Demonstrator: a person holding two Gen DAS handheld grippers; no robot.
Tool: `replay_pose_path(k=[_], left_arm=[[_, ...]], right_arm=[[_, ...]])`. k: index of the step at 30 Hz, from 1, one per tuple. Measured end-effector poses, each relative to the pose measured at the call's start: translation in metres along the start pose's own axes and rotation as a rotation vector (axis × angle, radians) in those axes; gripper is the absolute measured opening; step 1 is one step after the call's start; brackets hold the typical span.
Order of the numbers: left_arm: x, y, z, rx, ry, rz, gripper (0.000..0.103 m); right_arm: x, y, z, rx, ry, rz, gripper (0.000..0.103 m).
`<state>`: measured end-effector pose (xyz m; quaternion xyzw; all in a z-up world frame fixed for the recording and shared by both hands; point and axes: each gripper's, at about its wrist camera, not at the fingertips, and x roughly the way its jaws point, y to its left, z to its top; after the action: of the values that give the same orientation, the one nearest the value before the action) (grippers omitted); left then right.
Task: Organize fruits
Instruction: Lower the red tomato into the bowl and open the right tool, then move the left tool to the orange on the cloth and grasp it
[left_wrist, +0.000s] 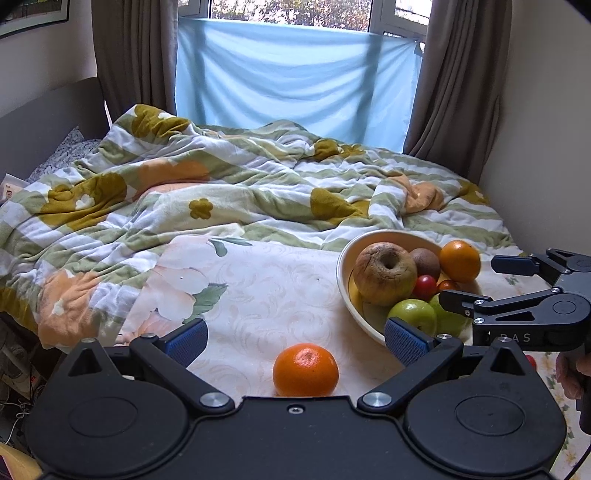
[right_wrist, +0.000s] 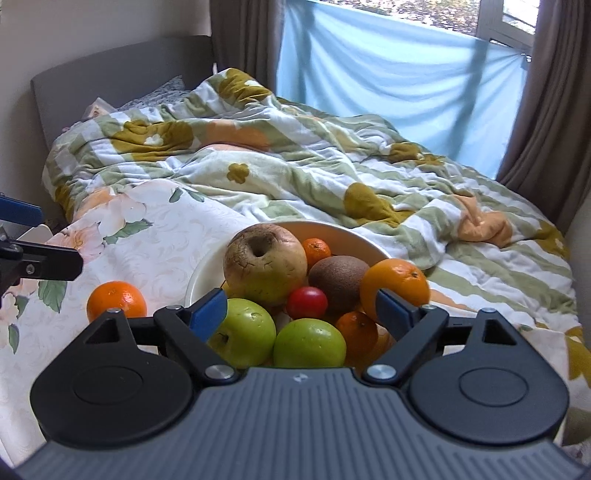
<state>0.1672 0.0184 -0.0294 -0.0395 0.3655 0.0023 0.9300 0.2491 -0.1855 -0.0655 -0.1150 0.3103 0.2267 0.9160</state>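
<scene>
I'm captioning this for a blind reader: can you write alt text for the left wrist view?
An orange lies on a floral cloth between the wide-open jaws of the left gripper. To its right, a cream bowl holds apples, a kiwi, an orange and small red fruits, with the open right gripper beside it. A rumpled bed fills the background.

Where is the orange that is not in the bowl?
The loose orange lies on the floral sheet, left of the cream bowl. In the left wrist view it sits low at centre, between the open left tongs, untouched.
</scene>
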Motion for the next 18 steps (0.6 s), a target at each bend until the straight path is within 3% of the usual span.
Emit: replay_pose_path(k=[18], left_arm=[[-0.08,0.014,-0.003,0.053,-0.13,-0.083,0.103]], right_arm=[[-0.105,0.017,0.003,0.184,-0.037,-0.14,0.103]])
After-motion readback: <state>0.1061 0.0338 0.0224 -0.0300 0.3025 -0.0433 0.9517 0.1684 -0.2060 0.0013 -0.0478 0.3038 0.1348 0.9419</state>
